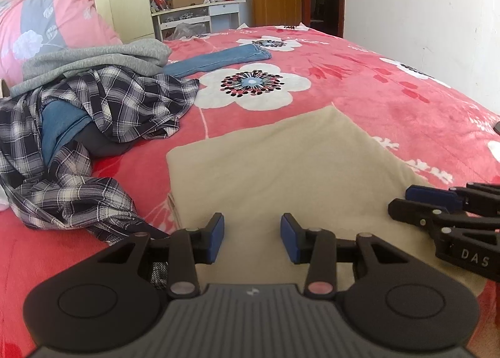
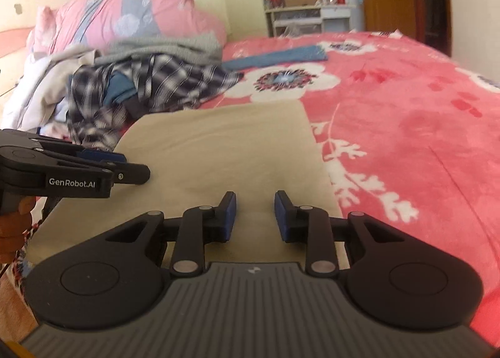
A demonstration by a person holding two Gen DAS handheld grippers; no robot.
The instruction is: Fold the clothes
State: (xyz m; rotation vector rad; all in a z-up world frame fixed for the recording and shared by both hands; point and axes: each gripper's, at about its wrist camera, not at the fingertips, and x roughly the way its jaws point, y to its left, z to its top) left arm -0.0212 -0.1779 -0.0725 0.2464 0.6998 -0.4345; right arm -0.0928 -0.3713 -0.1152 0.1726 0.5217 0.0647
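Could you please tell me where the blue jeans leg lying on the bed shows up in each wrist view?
Left wrist view: the jeans leg lies upper centre-left, stretching out from under the grey sweater.
Right wrist view: the jeans leg lies upper centre, right of the clothes pile, slightly blurred.
Shared landmark: the big white flower on the red bedspread, directly below the jeans leg in both.

"GenRobot.AI" is showing in white on the side of the left gripper (image 2: 137, 167); the letters "DAS" are showing on the right gripper (image 1: 406, 200).
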